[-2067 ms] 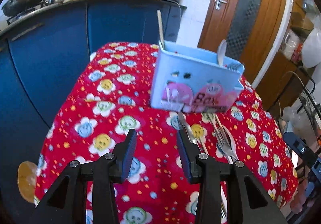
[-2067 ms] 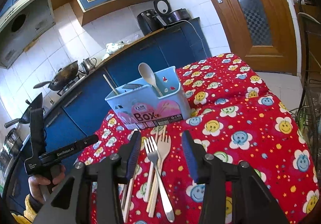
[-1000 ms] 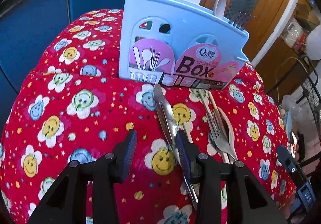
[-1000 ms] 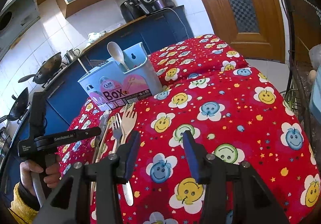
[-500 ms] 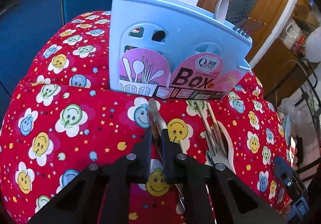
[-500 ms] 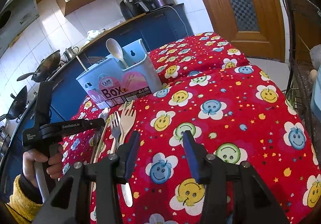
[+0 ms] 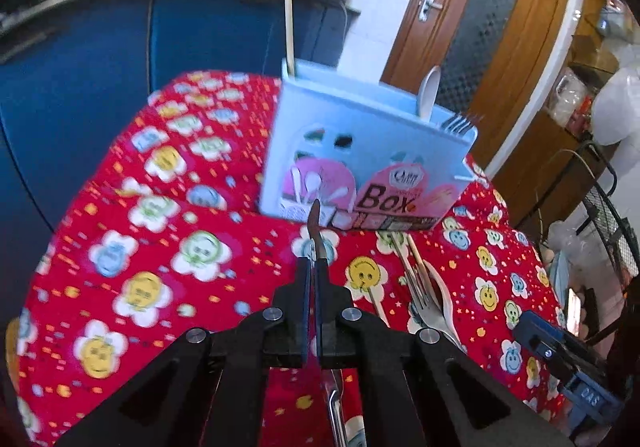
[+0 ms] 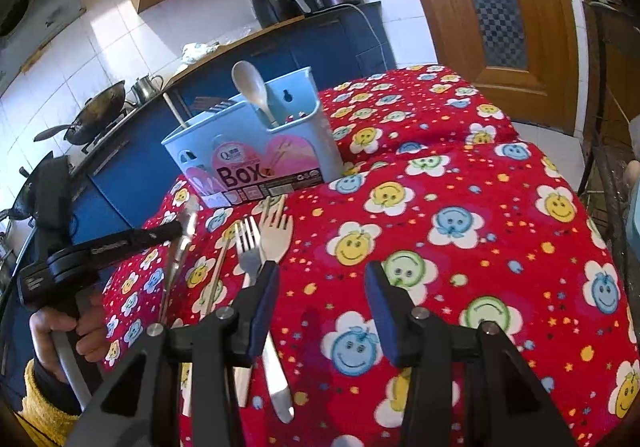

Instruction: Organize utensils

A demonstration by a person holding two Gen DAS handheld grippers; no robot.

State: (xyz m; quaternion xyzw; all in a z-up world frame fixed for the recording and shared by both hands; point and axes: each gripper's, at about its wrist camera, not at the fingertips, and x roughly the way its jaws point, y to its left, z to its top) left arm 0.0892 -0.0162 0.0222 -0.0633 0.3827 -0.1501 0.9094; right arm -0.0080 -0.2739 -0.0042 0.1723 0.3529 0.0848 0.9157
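A: How many utensils are out on the cloth?

B: Three lie side by side in front of the holder: a steel fork point(image 8: 250, 247), a pale plastic fork point(image 8: 277, 233) just beside it, and one wooden chopstick point(image 8: 216, 279) to their left. There may be a second chopstick up by the box, but the view is too cramped there to be sure.

A: And the knife?

B: One table knife point(image 7: 316, 231), and it is off the cloth. The left gripper point(image 7: 312, 271) is clamped tight on its blade, the tip poking forward toward the holder's front wall and the handle trailing back under the fingers. From the right wrist view it shows as a shiny strip at the gripper's tip.

A: What is already in the holder?

B: The light blue utensil box point(image 8: 256, 151) holds one white spoon point(image 8: 250, 87) standing in its right compartment, one fork with its tines point(image 7: 456, 123) just above the rim, and one wooden stick point(image 7: 289, 35) upright at the left end.

A: The other gripper?

B: The right gripper point(image 8: 320, 303) hangs over the cloth with its jaws about half apart and nothing between them. One hand point(image 8: 60, 331) in a yellow cuff grips the left tool's handle.

A: The setting?

B: A table under a red tablecloth point(image 8: 460, 247) printed with smiling flowers. Behind it runs a blue kitchen counter point(image 7: 100, 47) with a wok point(image 8: 96, 107), a small kettle point(image 8: 146, 87) and a black air fryer point(image 8: 276, 1); a wooden door point(image 8: 496, 7) with patterned glass stands to the right.
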